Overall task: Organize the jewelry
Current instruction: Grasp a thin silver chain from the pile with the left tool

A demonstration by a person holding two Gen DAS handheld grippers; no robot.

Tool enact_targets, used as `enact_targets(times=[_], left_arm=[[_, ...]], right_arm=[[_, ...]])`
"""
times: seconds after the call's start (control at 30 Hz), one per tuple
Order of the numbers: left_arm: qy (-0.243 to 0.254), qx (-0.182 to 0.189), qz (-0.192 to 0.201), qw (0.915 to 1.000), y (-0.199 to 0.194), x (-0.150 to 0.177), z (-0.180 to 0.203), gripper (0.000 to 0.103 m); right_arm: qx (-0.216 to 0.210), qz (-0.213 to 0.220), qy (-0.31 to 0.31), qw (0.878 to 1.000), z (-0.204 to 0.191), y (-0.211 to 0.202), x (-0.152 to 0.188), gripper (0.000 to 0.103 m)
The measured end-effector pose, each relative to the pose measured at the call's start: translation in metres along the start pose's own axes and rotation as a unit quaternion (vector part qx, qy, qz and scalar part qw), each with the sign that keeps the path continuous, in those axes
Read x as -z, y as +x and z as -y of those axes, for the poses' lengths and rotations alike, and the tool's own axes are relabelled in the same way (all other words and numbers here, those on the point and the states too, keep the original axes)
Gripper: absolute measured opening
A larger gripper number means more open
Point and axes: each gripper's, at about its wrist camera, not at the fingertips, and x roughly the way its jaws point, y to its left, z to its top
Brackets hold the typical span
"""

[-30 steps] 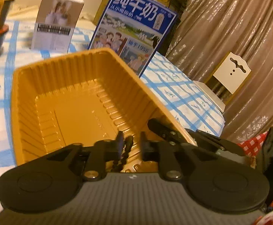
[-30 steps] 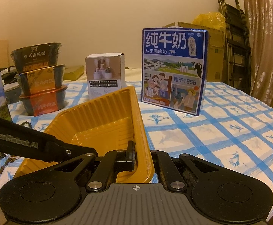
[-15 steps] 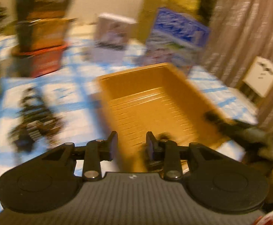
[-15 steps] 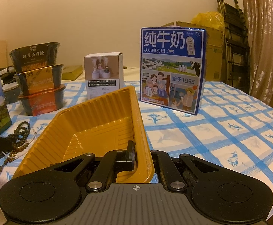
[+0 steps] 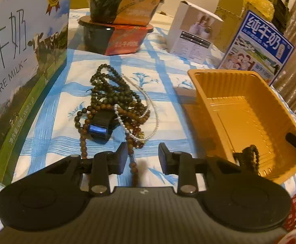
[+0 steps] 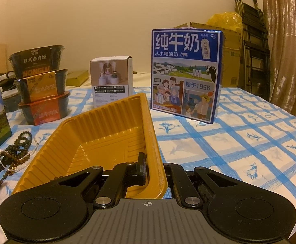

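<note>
A yellow ribbed tray (image 5: 239, 109) sits on the right of the table, and a dark bead bracelet (image 5: 249, 158) lies in its near corner. Left of it is a tangled pile of brown bead strands (image 5: 115, 101), a white pearl string (image 5: 125, 126) and a black band with a blue face (image 5: 100, 126). My left gripper (image 5: 143, 152) hovers open just in front of the pile, over one trailing bead strand, its pads touching nothing. My right gripper (image 6: 154, 172) is shut on the tray's near right wall (image 6: 154, 142). One of its fingers is inside and the other outside.
A big milk carton (image 5: 15, 61) stands close on the left. Stacked instant-meal bowls (image 5: 117, 24), a white box (image 5: 190, 34) and a blue milk carton (image 6: 185, 73) stand behind. A blue-checked cloth (image 6: 239, 142) covers the table, and a curtain (image 6: 286, 40) hangs on the right.
My left gripper let go of the dark bracelet, which now lies in the tray. It swung left to the jewelry pile with its jaws wider. The right gripper and tray stayed put.
</note>
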Motion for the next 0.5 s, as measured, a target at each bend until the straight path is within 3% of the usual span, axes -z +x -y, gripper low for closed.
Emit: enact_targets(times=[0.5], left_arm=[[-0.008,-0.020,0.016,0.9996,0.025,-0.008,-0.005,0.029]], right_arm=[[0.000,0.000,0.000,1.000,0.000,0.000,0.000,0.005]])
